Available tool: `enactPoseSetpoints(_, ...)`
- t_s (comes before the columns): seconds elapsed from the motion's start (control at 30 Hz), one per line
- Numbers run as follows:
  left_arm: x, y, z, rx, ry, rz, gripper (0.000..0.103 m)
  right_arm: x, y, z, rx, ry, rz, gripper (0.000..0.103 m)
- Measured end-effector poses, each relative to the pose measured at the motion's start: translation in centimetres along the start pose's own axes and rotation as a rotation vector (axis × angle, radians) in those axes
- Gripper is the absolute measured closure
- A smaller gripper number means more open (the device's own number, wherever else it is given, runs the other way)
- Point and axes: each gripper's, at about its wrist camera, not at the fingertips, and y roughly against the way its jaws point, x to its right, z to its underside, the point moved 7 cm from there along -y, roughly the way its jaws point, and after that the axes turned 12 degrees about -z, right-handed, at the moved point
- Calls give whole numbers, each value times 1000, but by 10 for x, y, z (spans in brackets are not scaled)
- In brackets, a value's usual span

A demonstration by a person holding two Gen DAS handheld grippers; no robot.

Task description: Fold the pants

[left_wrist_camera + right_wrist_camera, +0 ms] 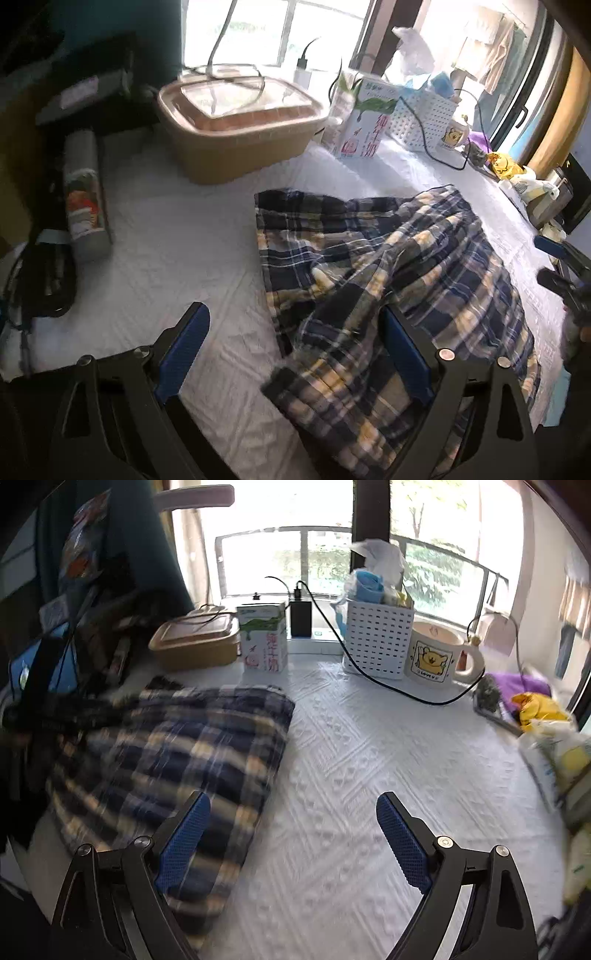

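The plaid pants (388, 280), navy, white and yellow checks, lie crumpled on the white textured cloth (177, 251). My left gripper (293, 321) is open, its left finger over bare cloth and its right finger at the pants' near edge. In the right wrist view the pants (177, 753) lie at the left, blurred. My right gripper (293, 808) is open and empty, its left finger over the pants' right edge and its right finger over the cloth (388, 746). The right gripper also shows at the left wrist view's right edge (565, 273).
A tan lidded box (240, 122), a milk carton (364, 122) and a white perforated basket (421, 118) stand along the back by the window. A bear mug (436, 653) and a black cable (388, 686) lie at the back right. A printed roll (85, 192) lies at the left.
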Motion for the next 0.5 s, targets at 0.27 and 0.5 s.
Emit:
enactPoseSetpoints(0.27, 15, -10, -9, -22, -68, 53, 41, 14, -60, -18, -15, -108, -133, 10)
enactPoseSetpoints(0.5, 28, -12, -14, 1, -106, 90, 63, 6, -93, -31, -50, -79, -202, 13)
